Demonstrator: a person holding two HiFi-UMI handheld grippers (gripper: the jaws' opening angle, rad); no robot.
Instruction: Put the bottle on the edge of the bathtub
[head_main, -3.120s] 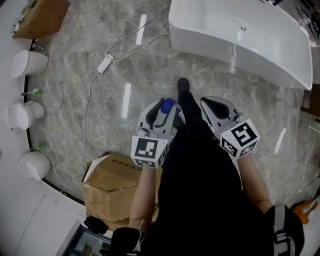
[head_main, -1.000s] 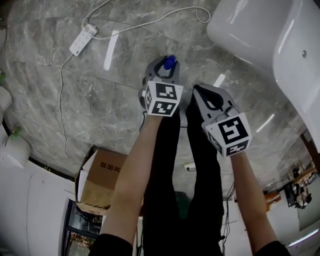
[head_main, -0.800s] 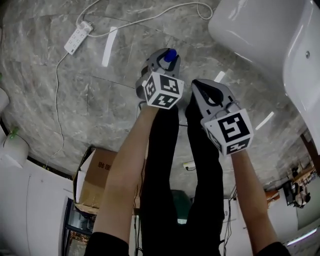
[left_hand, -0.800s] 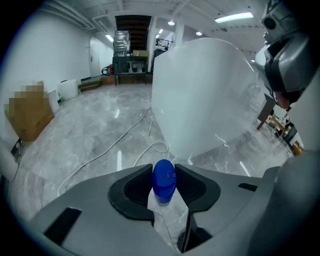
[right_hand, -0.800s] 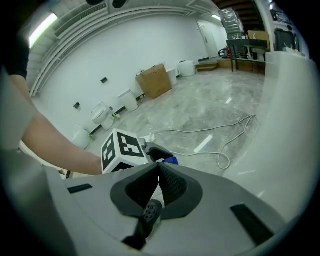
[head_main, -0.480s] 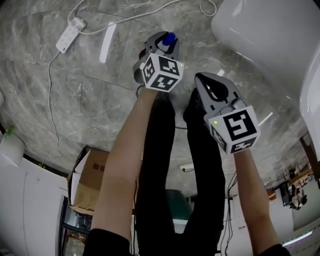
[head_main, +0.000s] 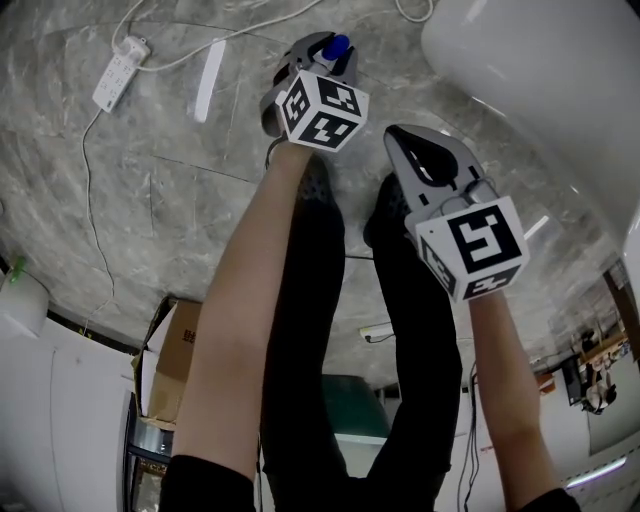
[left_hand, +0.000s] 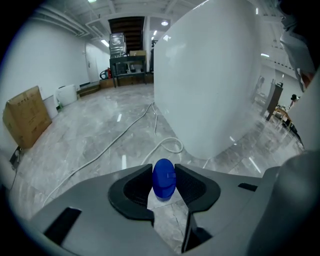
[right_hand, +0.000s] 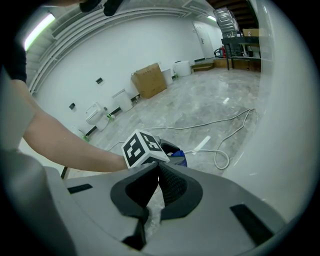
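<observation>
The bottle shows mainly as a blue cap (head_main: 336, 45) between the jaws of my left gripper (head_main: 322, 58), which is shut on it. In the left gripper view the cap (left_hand: 163, 182) stands upright, pinched by both pads of the left gripper (left_hand: 164, 170), with the white bathtub wall (left_hand: 215, 80) close ahead. The bathtub (head_main: 540, 90) fills the upper right of the head view. My right gripper (head_main: 420, 165) hangs to the right of the left one, jaws together and empty (right_hand: 158, 167); its view catches the bottle (right_hand: 179, 159) beside the left gripper's marker cube.
A white power strip (head_main: 117, 68) and its cable (head_main: 200, 50) lie on the grey marble floor to the left. A looped cable (left_hand: 167, 145) lies at the tub's foot. A cardboard box (head_main: 170, 365) sits behind the person's black-clad legs (head_main: 320, 300).
Both grippers have moved forward, up the head view, the left one carrying the bottle nearer the tub. The power strip has slid left and the tub looms larger.
</observation>
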